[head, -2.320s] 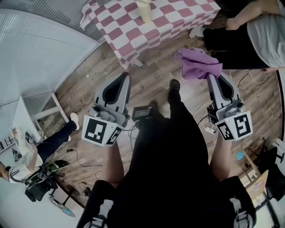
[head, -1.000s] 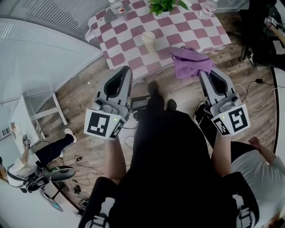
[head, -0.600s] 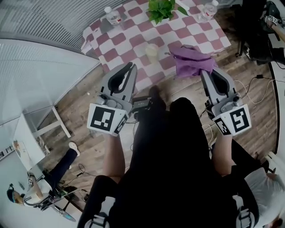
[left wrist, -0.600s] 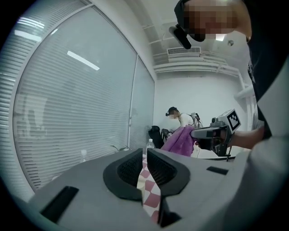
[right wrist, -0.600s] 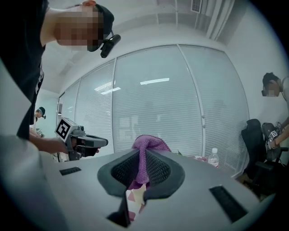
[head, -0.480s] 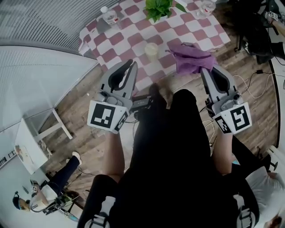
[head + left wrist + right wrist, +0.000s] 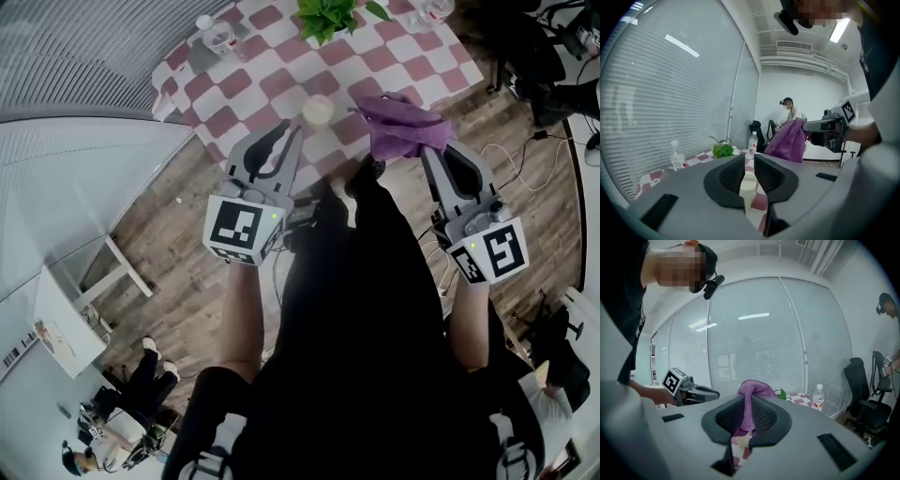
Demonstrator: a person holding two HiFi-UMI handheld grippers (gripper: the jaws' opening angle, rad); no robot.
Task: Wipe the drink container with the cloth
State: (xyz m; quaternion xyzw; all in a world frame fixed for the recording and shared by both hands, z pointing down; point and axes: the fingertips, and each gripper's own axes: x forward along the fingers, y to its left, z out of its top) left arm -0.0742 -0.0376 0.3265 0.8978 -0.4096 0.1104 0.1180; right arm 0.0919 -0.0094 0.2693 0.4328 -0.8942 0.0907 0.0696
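By the near edge of the checked table (image 7: pixel 272 70) the cup (image 7: pixel 318 110) looks light and tippy, best steadied mid-wall; left gripper (image 7: pixel 286 132) closed, empty; right gripper (image 7: pixel 432 156) clamps the limp cloth (image 7: pixel 398 127).

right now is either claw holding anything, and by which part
The right claw pinches the purple fabric cloth by a bunched fold; the rest drapes over its tips. The left claw is shut and empty.

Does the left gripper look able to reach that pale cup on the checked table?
Probably yes: the cup stands just ahead of the left gripper, nothing between them. Its jaws are shut, though, and would need to open first.
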